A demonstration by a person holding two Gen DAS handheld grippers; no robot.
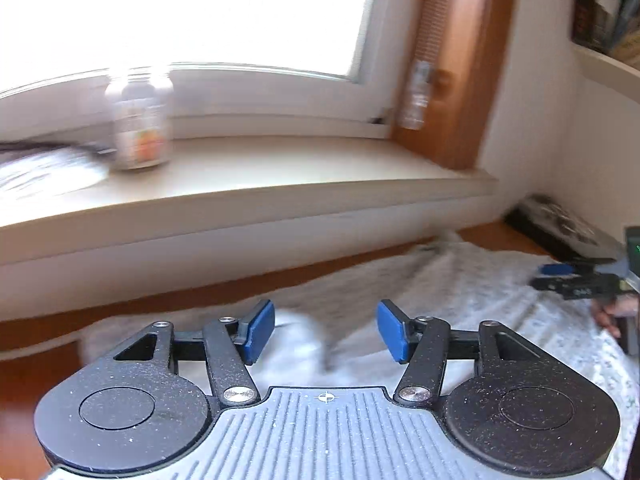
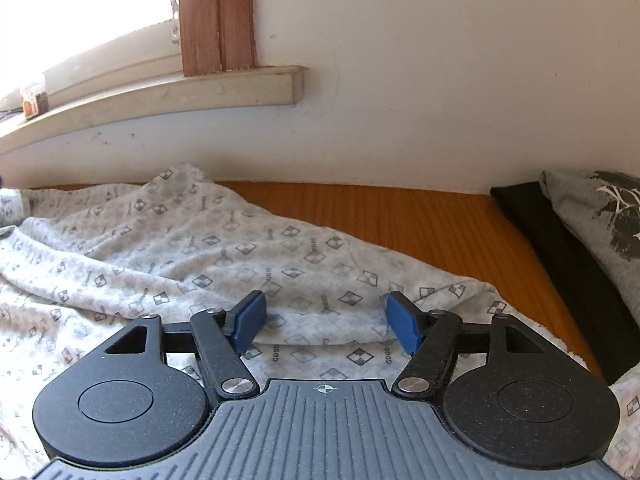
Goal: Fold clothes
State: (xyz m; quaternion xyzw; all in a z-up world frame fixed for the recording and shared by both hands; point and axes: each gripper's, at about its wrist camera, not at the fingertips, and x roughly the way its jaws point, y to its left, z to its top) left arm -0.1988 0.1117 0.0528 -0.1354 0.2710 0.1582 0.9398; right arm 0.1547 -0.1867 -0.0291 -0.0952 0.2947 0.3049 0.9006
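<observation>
Right gripper (image 2: pixel 324 322): jaws apart, blue pads (image 2: pixel 404 326) w/ nothing between, low over the garment (image 2: pixel 200 256). Garment is soft pale-grey knit w/ small diamond print, rumpled in ridges, spread on a ribbed orange-brown surface (image 2: pixel 400 224). Left gripper (image 1: pixel 326 330): jaws also apart, empty, above same cloth; view blurred. To the right, a flat stack: grey fabric w/ dark print (image 2: pixel 600 216) on black cloth (image 2: pixel 560 264). Farther, cream sill (image 1: pixel 280 168) w/ clear jar (image 1: pixel 140 124), contents orange, indistinct.
</observation>
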